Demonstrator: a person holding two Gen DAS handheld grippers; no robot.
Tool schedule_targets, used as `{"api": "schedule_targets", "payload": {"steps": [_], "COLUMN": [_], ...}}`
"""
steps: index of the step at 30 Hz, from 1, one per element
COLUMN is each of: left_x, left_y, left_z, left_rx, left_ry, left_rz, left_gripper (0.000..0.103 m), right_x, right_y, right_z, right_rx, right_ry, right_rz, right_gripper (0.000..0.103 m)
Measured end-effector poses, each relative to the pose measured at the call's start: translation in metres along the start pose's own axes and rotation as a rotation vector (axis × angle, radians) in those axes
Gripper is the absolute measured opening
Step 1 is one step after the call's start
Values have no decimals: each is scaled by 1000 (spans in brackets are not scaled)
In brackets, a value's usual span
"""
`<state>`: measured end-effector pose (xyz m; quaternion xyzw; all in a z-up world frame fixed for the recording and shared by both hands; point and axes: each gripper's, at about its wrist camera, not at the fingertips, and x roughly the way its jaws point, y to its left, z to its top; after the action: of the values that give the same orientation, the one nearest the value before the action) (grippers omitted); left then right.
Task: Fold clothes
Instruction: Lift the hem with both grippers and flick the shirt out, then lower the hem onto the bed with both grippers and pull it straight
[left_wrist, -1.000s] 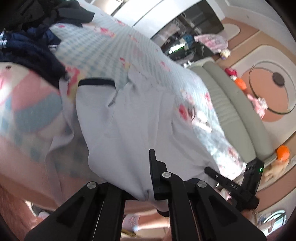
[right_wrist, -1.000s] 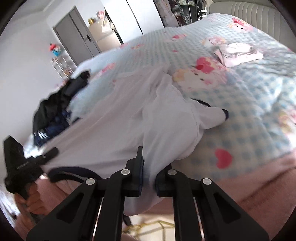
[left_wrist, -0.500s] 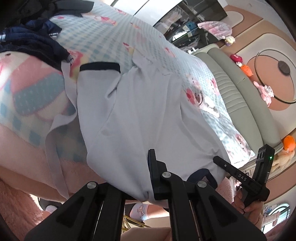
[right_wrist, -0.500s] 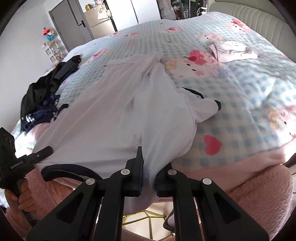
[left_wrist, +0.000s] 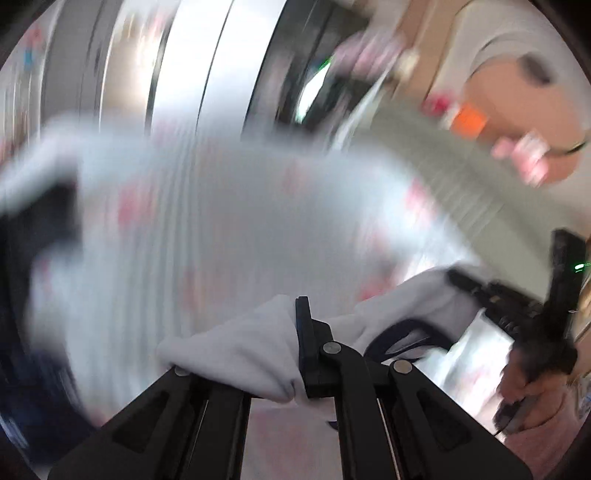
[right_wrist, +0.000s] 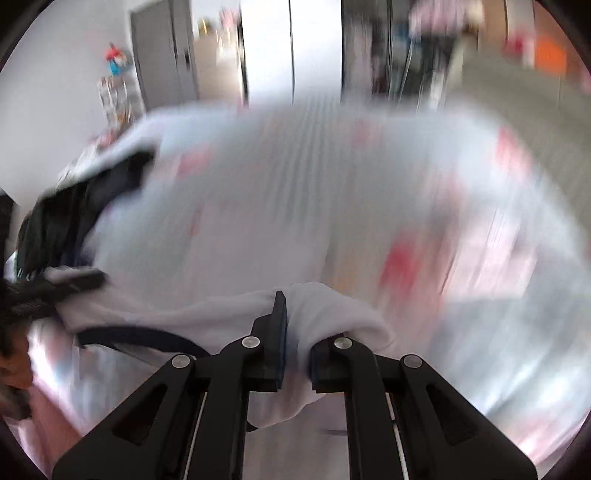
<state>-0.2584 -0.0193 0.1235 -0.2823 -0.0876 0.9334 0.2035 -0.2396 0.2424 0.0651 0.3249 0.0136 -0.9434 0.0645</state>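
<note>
While both views were heavily smeared by motion blur, I could still read the grips. My left tool (left_wrist: 295, 354) was pinched on a bunch of the white garment (left_wrist: 243, 354), cloth spilling over its left finger. My right tool (right_wrist: 295, 347) was likewise clamped on the garment's fabric (right_wrist: 332, 314), which bulged between and over the fingers.

Pose: both tools were held roughly level, side by side, pointing forward over the bed (right_wrist: 332, 192). From the left wrist camera, the right tool (left_wrist: 517, 314) sat off to the right, gripped by a hand (left_wrist: 532, 387) at its handle. From the right wrist camera, the left tool (right_wrist: 48, 291) showed at the left edge, its fingers also in the cloth.

Garment: its held edge ran left to right between the two tools, so that edge lay crosswise to my view. A dark-trimmed neckline (right_wrist: 140, 338) sagged in the span between the grips. Cloth hung below the tools; how far, I could not tell.

Bed cover: pale blue with pink patches, detail blurred. A dark clothes pile (right_wrist: 74, 206) lay on the bed's left side.
</note>
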Motion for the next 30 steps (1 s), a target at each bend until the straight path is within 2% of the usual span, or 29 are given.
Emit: {"api": "schedule_targets", "payload": {"steps": [2, 3, 4, 5, 7, 9, 11, 14, 17, 19, 23, 25, 26, 27, 28, 30], "left_x": [-47, -70, -82, -93, -100, -90, -79, -33, 25, 56, 107, 101, 98, 90, 83, 67], "left_y": [-22, -31, -34, -36, -30, -19, -7, 16, 46, 62, 96, 101, 102, 99, 95, 87], "left_z": [55, 78, 86, 94, 87, 57, 26, -42, -134, -179, -264, -285, -294, -297, -300, -305], "left_rx": [37, 46, 45, 43, 23, -4, -34, -129, -269, -338, -526, -596, -624, -617, -609, -585], "left_ry": [-139, -195, -217, -236, -232, -198, -160, -25, 157, 251, 453, 441, 434, 423, 410, 372], "left_rz": [-1, -6, -9, -11, -17, -23, -28, -31, -9, 4, 13, -25, -42, -47, -52, -68], "left_gripper": [4, 4, 4, 4, 4, 4, 4, 4, 4, 4, 8, 9, 17, 36, 45, 45], "right_x": [-50, -76, -102, -114, -128, -142, -131, -82, -20, 32, 106, 118, 118, 113, 106, 92], "right_y": [-9, -15, -20, -24, -33, -42, -43, -46, -52, -59, -66, -67, -68, -67, -66, -63], "right_z": [73, 96, 117, 122, 121, 119, 95, 25, -47, -105, -202, -228, -234, -237, -239, -241], "right_rx": [50, 72, 92, 105, 126, 148, 150, 182, 250, 320, 423, 428, 429, 427, 423, 415], "right_ry": [-165, -237, -309, -332, -347, -363, -314, -171, 10, 151, 374, 411, 409, 401, 391, 371], "right_rz": [42, 56, 66, 82, 116, 151, 175, 190, 198, 212, 206, 202, 209, 213, 215, 219], "right_gripper": [8, 8, 8, 8, 8, 8, 9, 9, 9, 9, 12, 14, 16, 18, 21, 21]}}
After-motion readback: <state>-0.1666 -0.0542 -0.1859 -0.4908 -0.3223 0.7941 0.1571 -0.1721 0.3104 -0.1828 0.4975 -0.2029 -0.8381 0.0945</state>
